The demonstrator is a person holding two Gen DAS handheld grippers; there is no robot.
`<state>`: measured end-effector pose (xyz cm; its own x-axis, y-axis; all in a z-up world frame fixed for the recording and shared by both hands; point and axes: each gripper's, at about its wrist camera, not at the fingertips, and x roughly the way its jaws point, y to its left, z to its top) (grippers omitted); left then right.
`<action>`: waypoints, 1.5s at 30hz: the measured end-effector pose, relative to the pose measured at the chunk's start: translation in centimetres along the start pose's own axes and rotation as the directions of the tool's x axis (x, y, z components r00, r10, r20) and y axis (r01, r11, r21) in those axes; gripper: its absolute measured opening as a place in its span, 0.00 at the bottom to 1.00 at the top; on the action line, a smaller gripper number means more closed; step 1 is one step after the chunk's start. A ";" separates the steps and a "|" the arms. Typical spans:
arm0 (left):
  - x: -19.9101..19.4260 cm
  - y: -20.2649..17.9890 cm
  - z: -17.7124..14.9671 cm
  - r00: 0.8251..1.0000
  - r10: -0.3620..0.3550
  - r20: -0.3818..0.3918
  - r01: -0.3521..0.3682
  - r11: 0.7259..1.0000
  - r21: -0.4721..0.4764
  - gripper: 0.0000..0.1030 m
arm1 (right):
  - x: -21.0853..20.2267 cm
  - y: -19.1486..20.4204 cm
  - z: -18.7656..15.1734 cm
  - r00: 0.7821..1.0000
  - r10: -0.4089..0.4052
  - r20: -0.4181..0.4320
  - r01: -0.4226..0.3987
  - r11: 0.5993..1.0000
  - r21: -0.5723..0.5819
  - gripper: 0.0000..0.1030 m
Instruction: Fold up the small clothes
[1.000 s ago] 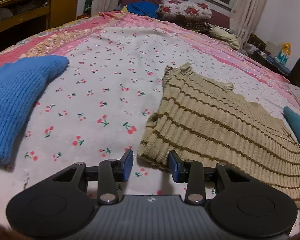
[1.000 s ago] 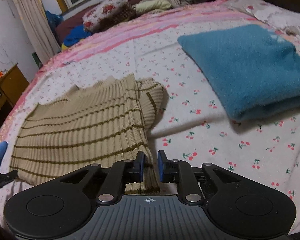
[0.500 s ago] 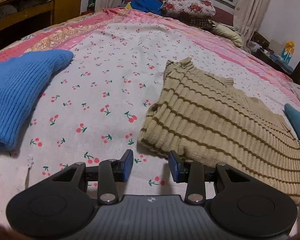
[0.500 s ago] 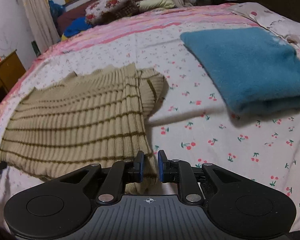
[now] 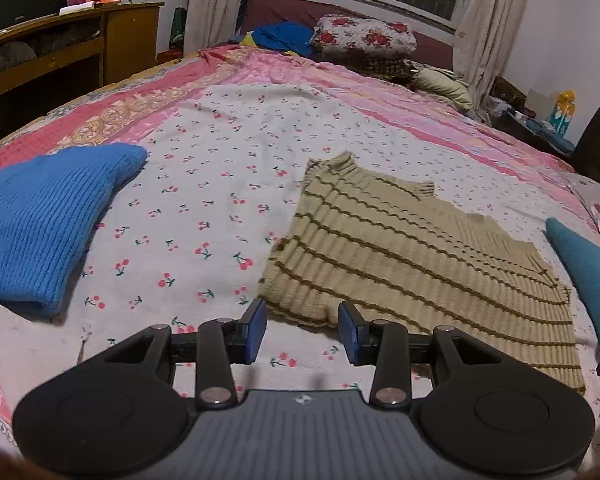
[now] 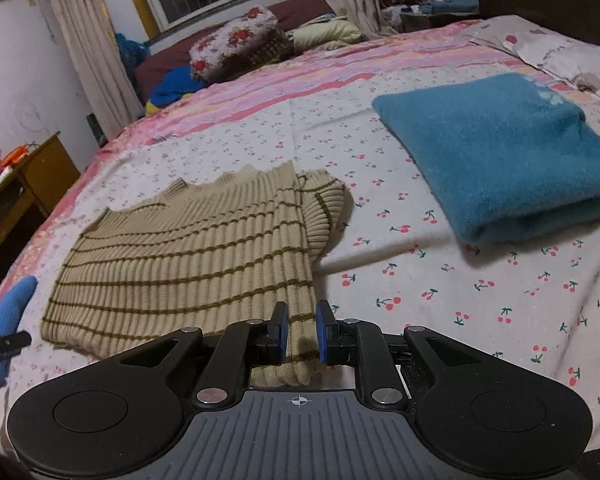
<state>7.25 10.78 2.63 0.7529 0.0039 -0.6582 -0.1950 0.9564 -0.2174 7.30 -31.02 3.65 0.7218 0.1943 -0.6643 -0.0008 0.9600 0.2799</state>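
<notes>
Left gripper (image 5: 302, 332) has backed up off the striped sweater (image 5: 412, 256), jaws open, empty. Right gripper (image 6: 300, 332) jaws narrow, sweater's corner between them; grip unclear. Sweater lies folded on the bed (image 5: 220, 184).

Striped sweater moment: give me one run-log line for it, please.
striped sweater: partly folded, flat on bed | left gripper: open, empty, off sweater | right gripper: jaws narrow, above sweater corner, grip unclear

Left gripper (image 5: 302, 334), jaws apart and empty, above striped sweater (image 5: 416, 256).
</notes>
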 end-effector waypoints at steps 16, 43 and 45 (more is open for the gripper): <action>4.1 -0.2 0.0 0.998 -0.048 -0.046 0.047 0.999 -0.015 0.43 | 1.2 1.2 0.2 0.999 -0.039 -0.034 0.038 0.999 -0.032 0.16; 5.2 1.4 -0.9 0.999 -0.030 -0.041 0.028 0.998 -0.055 0.43 | 2.9 2.5 0.0 0.986 -0.148 -0.081 0.138 0.983 -0.119 0.16; 5.3 1.5 -0.9 0.998 -0.029 -0.048 0.026 0.998 -0.063 0.43 | 2.6 2.6 0.1 0.987 -0.145 -0.074 0.135 0.984 -0.119 0.16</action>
<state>10.38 11.99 -1.89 0.7275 -0.0380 -0.6851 -0.2147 0.9357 -0.2799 9.23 -28.05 2.75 0.6608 0.0676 -0.7475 0.0142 0.9946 0.1025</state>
